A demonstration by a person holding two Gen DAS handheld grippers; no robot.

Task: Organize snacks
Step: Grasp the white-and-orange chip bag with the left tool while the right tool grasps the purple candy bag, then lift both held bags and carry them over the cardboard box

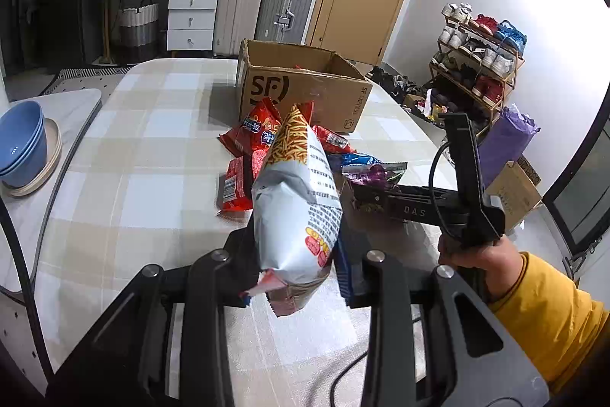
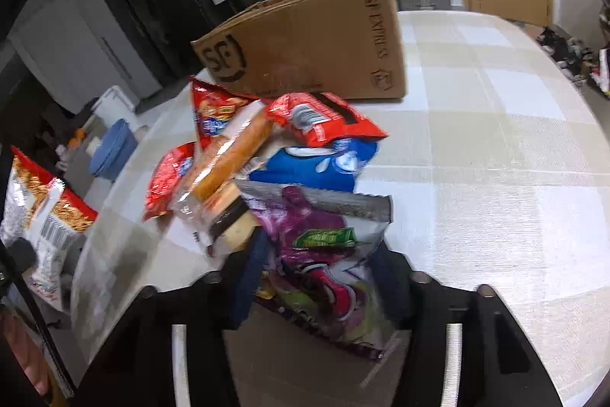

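Snacks mostly wait on the bench, so I'm early in this job. My left hand-held gripper is clamped on the silver bag of stick snacks, pinching it near its bottom seam, and the bag stands up clear of the cloth. From the right camera I see that same bag off at the left edge.

My right hand-held gripper sits over the purple bag at the near end of the pile. Its fingers bracket the bag on both sides and look pressed into the foil, so I call that a grip on it, though the picture is blurred there. The bag looks to be lying on the bench, not lifted.

The box stands open at the far side of the pile, just behind the red bags. Something red peeks over its far rim; I can't tell what, or how much is already in there.

Left to do, as I judge it: carry the silver bag to the box and let go, then bring the purple one. After that the heap remains: the red bags, the blue bag, the long orange pack lying across them, and a small dark-and-tan packet just beside my right fingers. Roughly half a dozen items, all touching or overlapping, so I expect to pick from the top.
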